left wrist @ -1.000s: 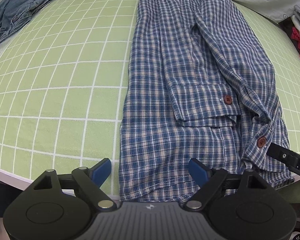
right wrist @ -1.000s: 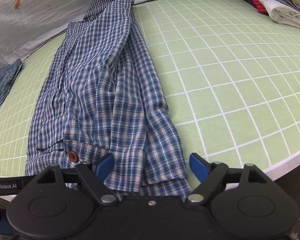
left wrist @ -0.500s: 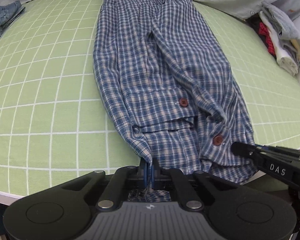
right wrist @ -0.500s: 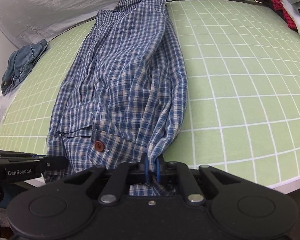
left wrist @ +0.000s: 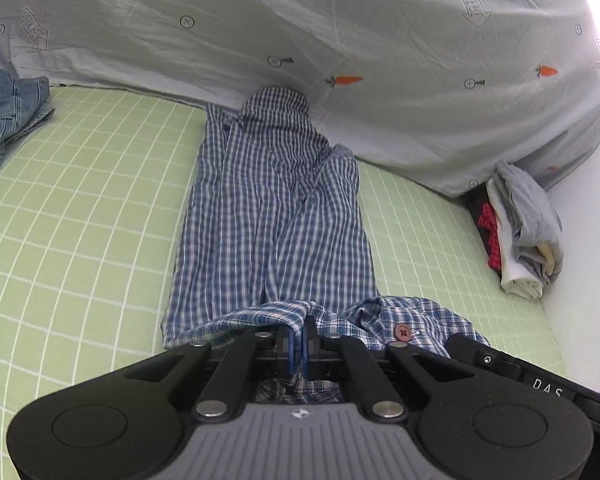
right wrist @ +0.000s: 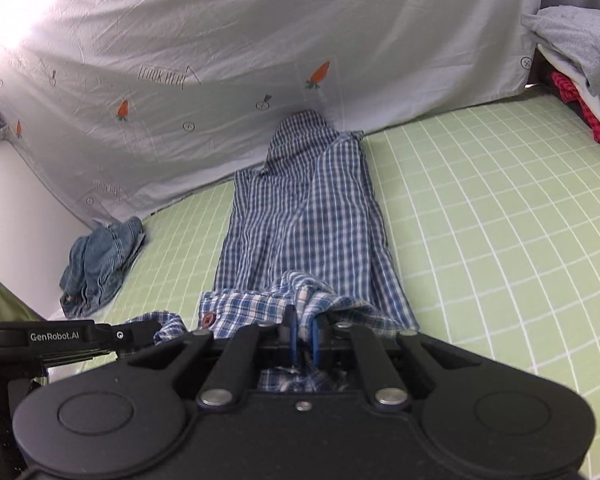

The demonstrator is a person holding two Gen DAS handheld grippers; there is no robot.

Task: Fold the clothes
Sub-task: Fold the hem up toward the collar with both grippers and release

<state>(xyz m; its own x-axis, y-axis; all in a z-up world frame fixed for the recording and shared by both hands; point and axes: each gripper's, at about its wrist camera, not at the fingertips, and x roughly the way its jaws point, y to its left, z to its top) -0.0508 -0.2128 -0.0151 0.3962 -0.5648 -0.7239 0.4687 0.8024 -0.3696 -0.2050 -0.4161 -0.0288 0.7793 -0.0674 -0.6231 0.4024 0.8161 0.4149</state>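
A blue-and-white plaid shirt [left wrist: 272,216] [right wrist: 308,216] lies lengthwise on the green grid sheet [left wrist: 72,216], folded into a long narrow strip whose far end touches the grey backdrop. Its near hem is lifted and curled back over the strip. My left gripper [left wrist: 297,346] is shut on the hem's left part. My right gripper [right wrist: 303,340] is shut on the hem's right part. Each gripper shows at the edge of the other's view, close beside it. A red button [left wrist: 401,332] [right wrist: 208,319] shows on the raised cloth.
Crumpled denim [left wrist: 8,112] [right wrist: 100,264] lies at the far left of the sheet. A stack of folded clothes [left wrist: 524,236] [right wrist: 580,64] sits at the right. A grey carrot-print cloth [left wrist: 340,40] hangs behind. The green sheet [right wrist: 500,220] stretches to the right.
Both grippers went from open to shut on the shirt's near hem, then lifted it and carried it forward over the shirt. The views now tilt up toward the backdrop.
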